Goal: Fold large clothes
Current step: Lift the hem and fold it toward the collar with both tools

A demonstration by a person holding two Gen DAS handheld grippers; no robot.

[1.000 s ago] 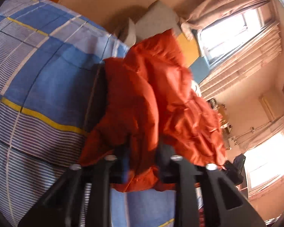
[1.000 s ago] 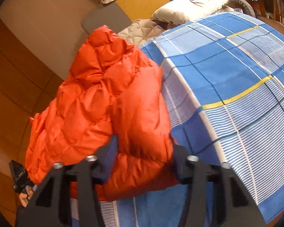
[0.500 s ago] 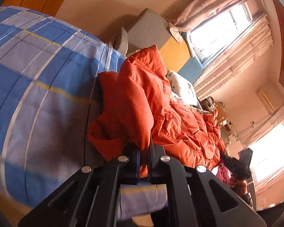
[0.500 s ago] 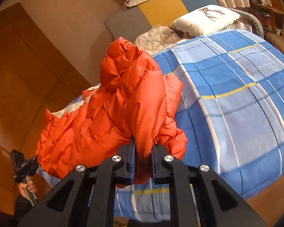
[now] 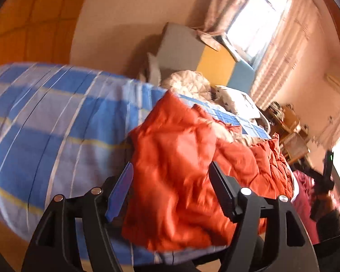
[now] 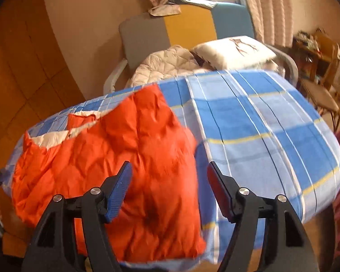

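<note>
An orange puffer jacket point(image 5: 183, 170) lies bunched on the blue checked bedspread point(image 5: 56, 122), near its front edge. In the right wrist view the same jacket point(image 6: 115, 158) spreads over the bed's left part, some white lining showing at its far side. My left gripper point(image 5: 170, 190) hangs above the jacket with its jaws opening wide; the pads do not press the cloth. My right gripper point(image 6: 168, 188) is likewise opening above the jacket's near right corner, with nothing pinched. The other gripper point(image 5: 324, 179) shows at the right edge of the left wrist view.
A beige quilt point(image 6: 167, 65) and a white pillow point(image 6: 233, 49) lie at the head of the bed point(image 6: 272, 122), against a grey, yellow and blue headboard point(image 6: 188, 27). Wooden chairs point(image 6: 324, 77) stand at the right. Curtained windows point(image 5: 256, 20) are behind.
Both grippers were shut on folds of the jacket half a second ago; both now stand open and have risen. The jacket has dropped and lies flatter on the bed.
</note>
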